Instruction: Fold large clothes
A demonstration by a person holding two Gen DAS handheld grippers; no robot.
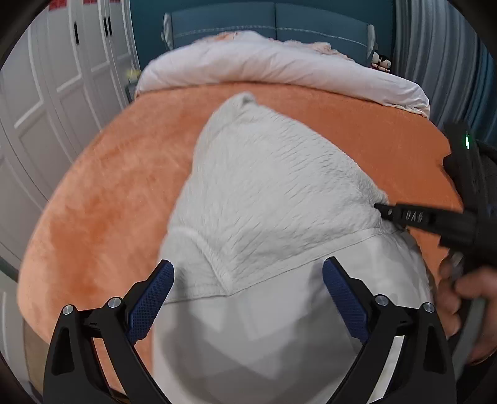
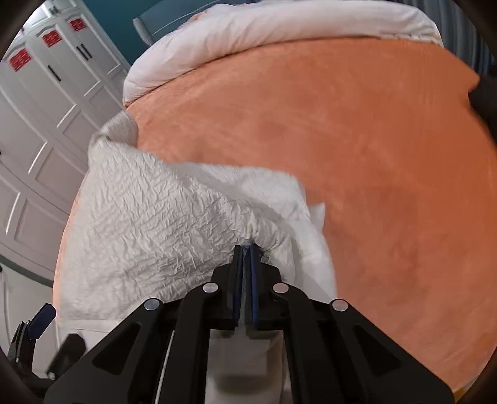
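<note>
Both my wrist cameras look steeply down, close over the white garment (image 1: 273,186), headboard (image 1: 273,28) at 12 o'clock; shared: orange bedspread (image 2: 357,140).

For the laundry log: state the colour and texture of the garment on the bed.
White garment, crinkled on one face and smooth on the other; clearest in the right wrist view.
</note>
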